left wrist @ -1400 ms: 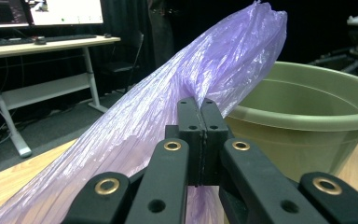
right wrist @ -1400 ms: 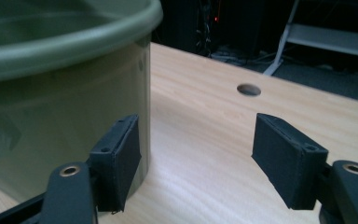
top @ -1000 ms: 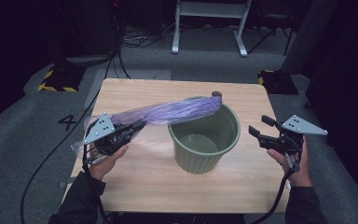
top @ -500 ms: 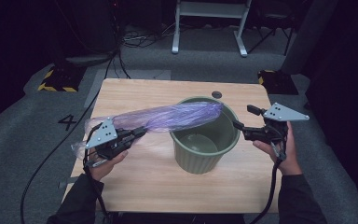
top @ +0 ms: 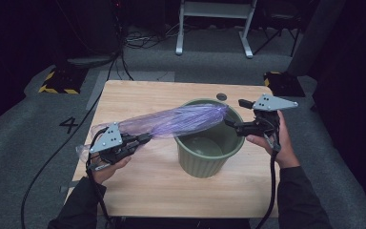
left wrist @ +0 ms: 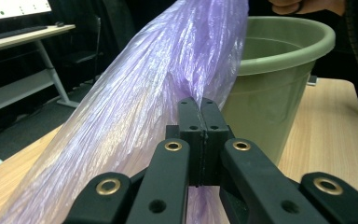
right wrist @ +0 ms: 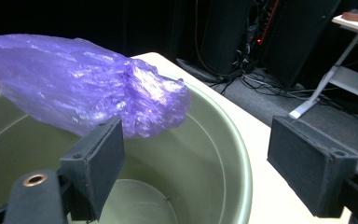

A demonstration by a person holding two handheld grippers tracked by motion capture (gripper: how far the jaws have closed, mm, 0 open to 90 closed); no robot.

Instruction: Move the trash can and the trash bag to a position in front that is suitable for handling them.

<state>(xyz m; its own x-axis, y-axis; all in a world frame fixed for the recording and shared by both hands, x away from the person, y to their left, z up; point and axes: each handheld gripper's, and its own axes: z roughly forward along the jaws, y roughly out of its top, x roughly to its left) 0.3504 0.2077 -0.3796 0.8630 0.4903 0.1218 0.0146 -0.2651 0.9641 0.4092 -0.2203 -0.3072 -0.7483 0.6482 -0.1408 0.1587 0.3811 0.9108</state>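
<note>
A long purple plastic bag (top: 181,120) stretches from my left gripper (top: 145,139) up to the far rim of the green bucket (top: 205,157). The left jaws are shut on the bag (left wrist: 135,93) near its lower end, the fingertips (left wrist: 189,112) pressed together. My right gripper (top: 235,113) hovers at the bucket's right rim, and its jaws have just been opening. In the right gripper view the bag's bunched end (right wrist: 74,79) hangs over the bucket (right wrist: 235,154), just ahead of the left pad (right wrist: 98,163). Neither pad presses on it.
The bucket stands right of centre on a wooden table (top: 138,95) with a cable hole (top: 221,97) behind it. Around the table lie grey floor, cables, a yellow-black striped block (top: 57,82) and a white desk frame (top: 214,24).
My right gripper has moved left from the table's right edge to the bucket's rim and its jaws have spread wider. The left hand and the bag have kept still.
</note>
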